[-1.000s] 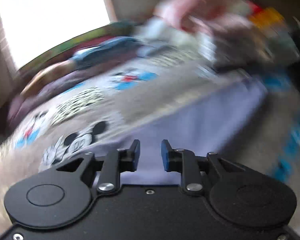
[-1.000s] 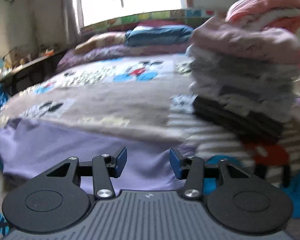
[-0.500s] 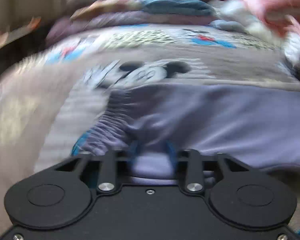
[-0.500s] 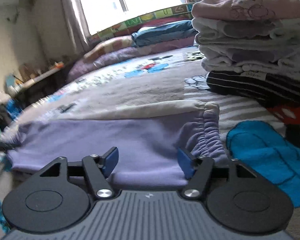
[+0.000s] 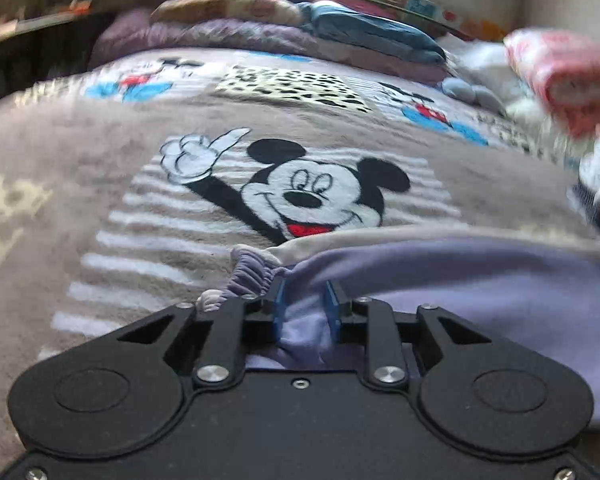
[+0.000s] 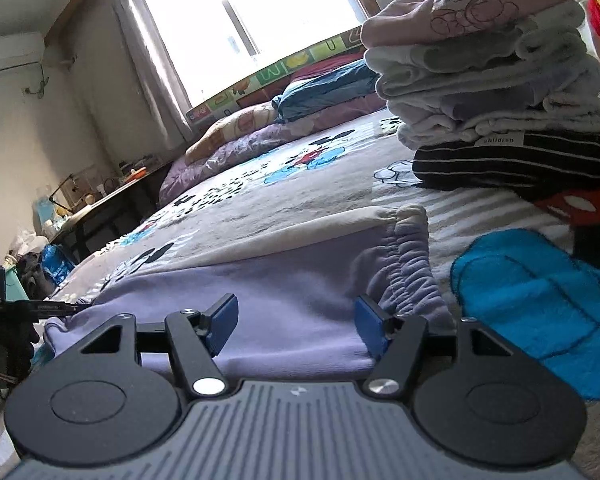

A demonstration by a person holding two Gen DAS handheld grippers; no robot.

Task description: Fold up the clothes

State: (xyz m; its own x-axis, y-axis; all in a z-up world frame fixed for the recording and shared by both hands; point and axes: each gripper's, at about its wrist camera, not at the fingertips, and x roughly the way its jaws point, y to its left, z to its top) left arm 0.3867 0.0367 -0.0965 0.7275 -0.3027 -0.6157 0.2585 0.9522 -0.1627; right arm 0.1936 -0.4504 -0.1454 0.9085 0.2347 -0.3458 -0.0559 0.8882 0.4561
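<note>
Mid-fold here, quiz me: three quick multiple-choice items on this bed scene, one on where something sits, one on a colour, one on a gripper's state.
1. The stack of folded clothes sits: A) on the bed, behind the garment's right end B) on the floor C) on the desk.
2. The garment being folded is: A) red B) lilac C) green.
3. The left gripper is: A) wide open B) out of view C) shut on the garment.

A: the stack rests on the blanket.
B: lilac fabric with a cream edge.
C: fabric is bunched between its jaws, while the right gripper stands open.

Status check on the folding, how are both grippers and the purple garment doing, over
Left gripper shut on the lavender fleece garment near its gathered cuff. Right gripper open, straddling the garment's near edge. Garment flat on the cartoon-mouse blanket. Stack of folded clothes beyond it, clear.
</note>
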